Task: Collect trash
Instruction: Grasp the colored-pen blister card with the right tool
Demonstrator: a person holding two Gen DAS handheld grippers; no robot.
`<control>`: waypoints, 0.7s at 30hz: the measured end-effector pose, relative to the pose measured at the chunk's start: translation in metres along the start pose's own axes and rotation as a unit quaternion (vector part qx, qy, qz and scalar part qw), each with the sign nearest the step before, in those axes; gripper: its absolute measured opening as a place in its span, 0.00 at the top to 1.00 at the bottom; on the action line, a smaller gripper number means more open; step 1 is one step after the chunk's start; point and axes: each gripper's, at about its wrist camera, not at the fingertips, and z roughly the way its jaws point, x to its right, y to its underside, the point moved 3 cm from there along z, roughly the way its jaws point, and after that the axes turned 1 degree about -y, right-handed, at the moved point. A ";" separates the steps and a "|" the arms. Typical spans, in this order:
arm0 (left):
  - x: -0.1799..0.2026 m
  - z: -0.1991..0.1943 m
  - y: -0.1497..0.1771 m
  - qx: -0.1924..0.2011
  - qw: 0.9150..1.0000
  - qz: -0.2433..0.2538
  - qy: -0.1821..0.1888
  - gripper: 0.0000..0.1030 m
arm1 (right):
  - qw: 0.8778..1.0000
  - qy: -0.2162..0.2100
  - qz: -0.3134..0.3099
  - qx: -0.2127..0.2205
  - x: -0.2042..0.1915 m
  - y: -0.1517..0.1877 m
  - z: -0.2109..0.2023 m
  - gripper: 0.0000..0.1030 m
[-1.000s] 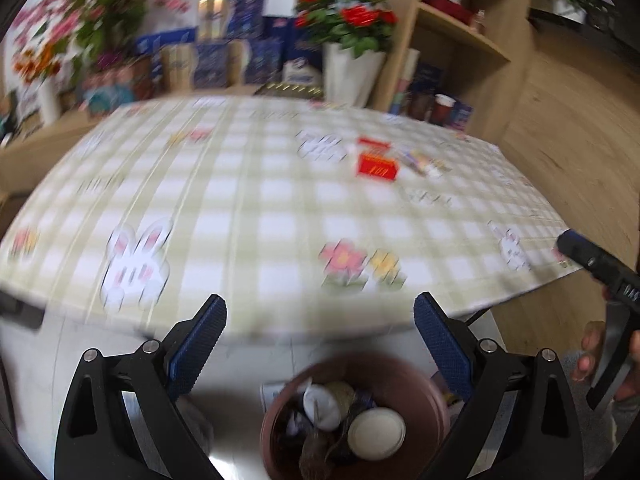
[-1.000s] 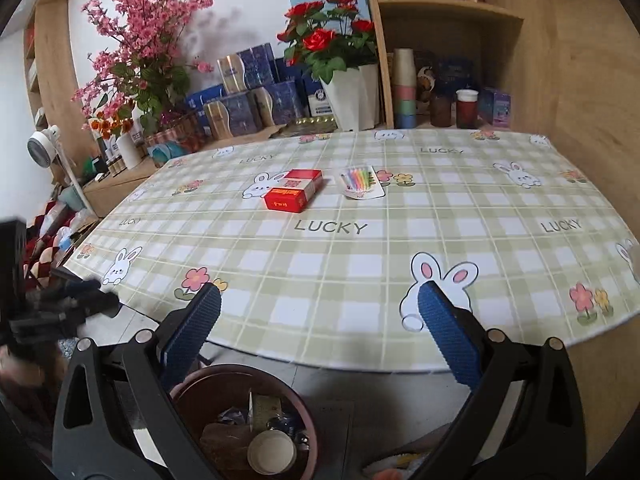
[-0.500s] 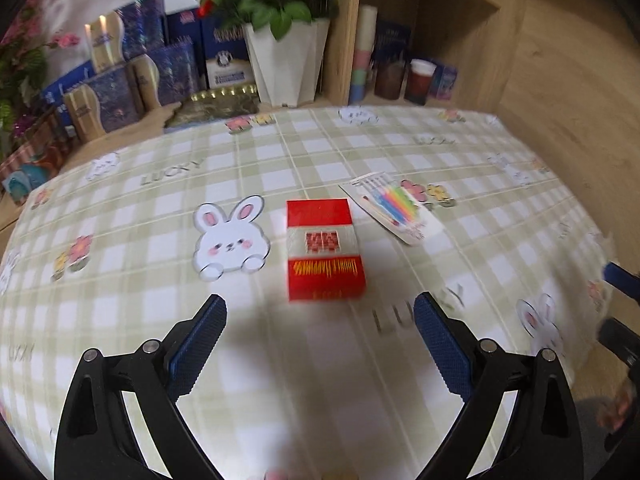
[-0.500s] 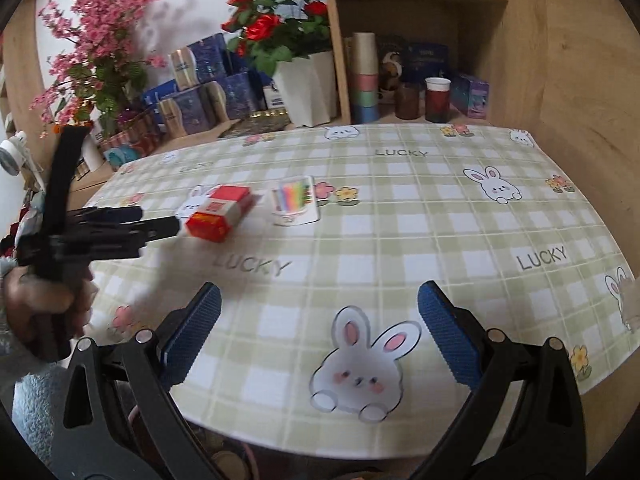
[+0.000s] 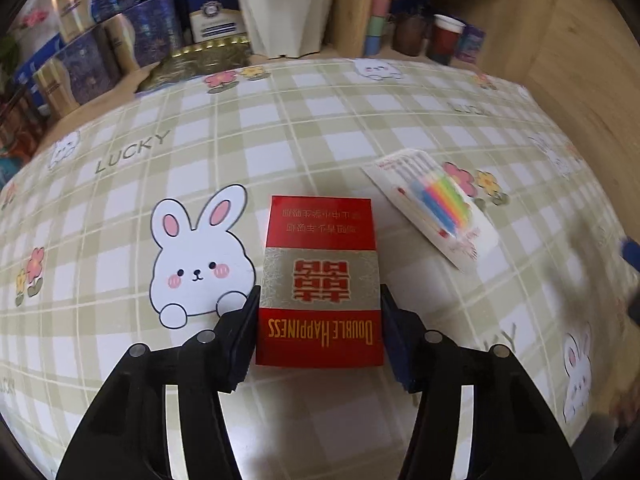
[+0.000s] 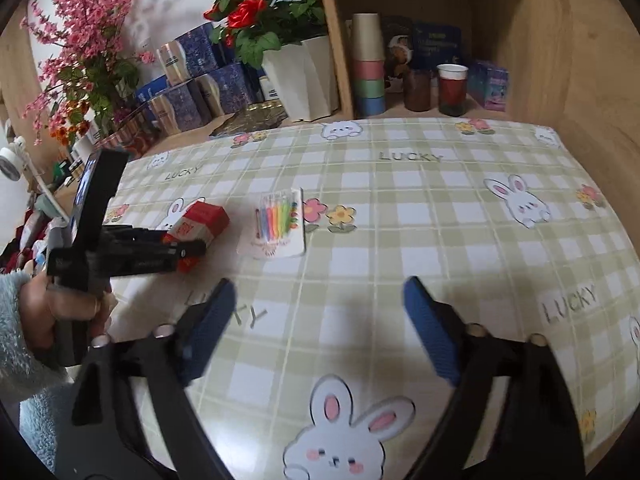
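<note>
A red "Double Happiness" cigarette pack (image 5: 320, 280) lies flat on the checked tablecloth (image 5: 280, 128). My left gripper (image 5: 319, 326) has closed its two pads against the pack's near sides; the pack still rests on the table. In the right wrist view the same pack (image 6: 202, 224) sits in the left gripper (image 6: 188, 248). A white packet of coloured candles (image 5: 434, 204) lies just right of the pack, also seen in the right wrist view (image 6: 278, 220). My right gripper (image 6: 318, 324) is open and empty, hovering above the table nearer the front edge.
A white vase of red roses (image 6: 300, 76), blue boxes (image 6: 208, 80) and pink blossoms (image 6: 84, 36) stand behind the table. A wooden shelf holds stacked cups (image 6: 370, 68) and a red cup (image 6: 452, 88). A wooden wall (image 6: 592, 80) bounds the right side.
My left gripper has moved from above the floor bin across the table to the red pack and closed on it. My right gripper moved forward over the table and stays open.
</note>
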 end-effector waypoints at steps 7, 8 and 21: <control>-0.017 -0.037 0.019 0.035 0.998 -0.026 0.041 0.48 | 0.998 -0.020 -0.051 -0.018 -0.019 -0.031 0.047 0.44; -0.021 -0.046 0.023 0.043 0.997 -0.034 0.046 0.48 | 0.998 -0.018 -0.051 -0.023 -0.022 -0.036 0.057 0.48; -0.062 -0.112 0.066 0.101 0.991 -0.079 0.046 0.48 | 0.994 0.011 -0.050 -0.096 -0.048 -0.057 0.156 0.49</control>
